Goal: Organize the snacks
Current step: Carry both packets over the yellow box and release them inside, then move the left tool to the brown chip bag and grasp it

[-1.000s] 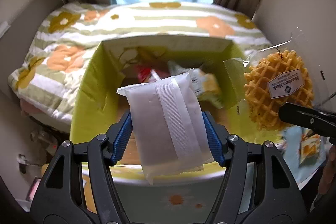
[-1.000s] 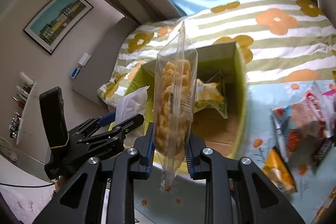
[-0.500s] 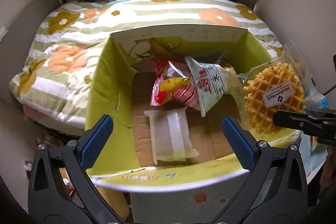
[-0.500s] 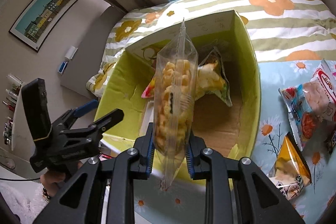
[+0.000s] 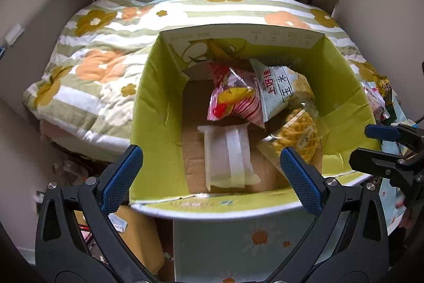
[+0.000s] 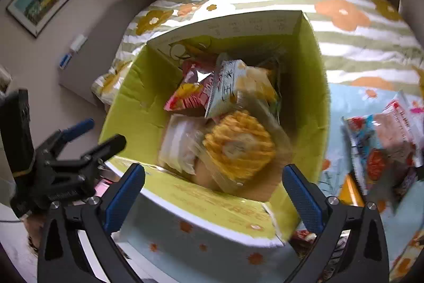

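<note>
A flowered quilt (image 5: 100,49) covers the bed behind the green-lined cardboard box (image 5: 159,108). Inside the box lie a white packet (image 5: 228,153), a bagged waffle (image 6: 238,145) beside it, and two more snack bags against the far wall. Left gripper (image 5: 212,177): jaws spread, empty. Right gripper (image 6: 213,188): jaws just opened, nothing between them.

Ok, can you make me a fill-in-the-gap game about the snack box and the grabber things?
1. The waffle pack lies inside the green ____.
2. The jaws of the right gripper stand ____, with nothing between them.
3. The white packet lies ____ on the box floor.
4. The left gripper holds ____.

Missing words: box; open; flat; nothing
</note>
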### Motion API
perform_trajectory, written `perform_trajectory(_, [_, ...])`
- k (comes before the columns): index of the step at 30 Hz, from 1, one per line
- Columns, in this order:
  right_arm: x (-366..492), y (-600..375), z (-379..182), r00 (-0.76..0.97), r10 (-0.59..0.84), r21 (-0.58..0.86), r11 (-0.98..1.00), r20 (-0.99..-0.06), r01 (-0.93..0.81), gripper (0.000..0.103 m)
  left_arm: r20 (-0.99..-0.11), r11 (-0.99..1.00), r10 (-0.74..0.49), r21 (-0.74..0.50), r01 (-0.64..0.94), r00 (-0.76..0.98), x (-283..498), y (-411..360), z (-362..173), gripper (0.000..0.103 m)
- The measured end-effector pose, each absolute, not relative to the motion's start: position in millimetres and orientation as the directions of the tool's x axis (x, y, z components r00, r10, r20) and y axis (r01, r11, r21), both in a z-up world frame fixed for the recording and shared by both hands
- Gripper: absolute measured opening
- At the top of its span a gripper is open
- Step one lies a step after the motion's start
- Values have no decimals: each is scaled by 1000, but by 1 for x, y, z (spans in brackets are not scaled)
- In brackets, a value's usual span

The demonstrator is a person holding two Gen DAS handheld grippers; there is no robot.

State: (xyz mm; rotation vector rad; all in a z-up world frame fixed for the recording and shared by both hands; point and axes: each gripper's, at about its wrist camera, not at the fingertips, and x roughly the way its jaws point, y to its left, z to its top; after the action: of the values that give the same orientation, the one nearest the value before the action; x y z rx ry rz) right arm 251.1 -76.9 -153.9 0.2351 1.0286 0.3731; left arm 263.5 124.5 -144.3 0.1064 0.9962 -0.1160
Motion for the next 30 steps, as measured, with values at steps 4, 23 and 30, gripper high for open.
perform_trajectory(4, [247, -76, -149, 478, 379, 313, 925, -793, -216, 103, -837, 991, -59, 19, 136, 544, 259, 128, -141, 103])
perform_trajectory(23, [202, -150, -90, 598, 206, 212, 975, -774, -61, 103, -800, 976, -154, -33, 214, 579, 233, 83, -113, 103])
perform_trajectory(30, [165, -219, -87, 621, 170, 207, 978, -765, -13, 103, -796, 961, -187, -26, 276, 575, 202, 12, -107, 103])
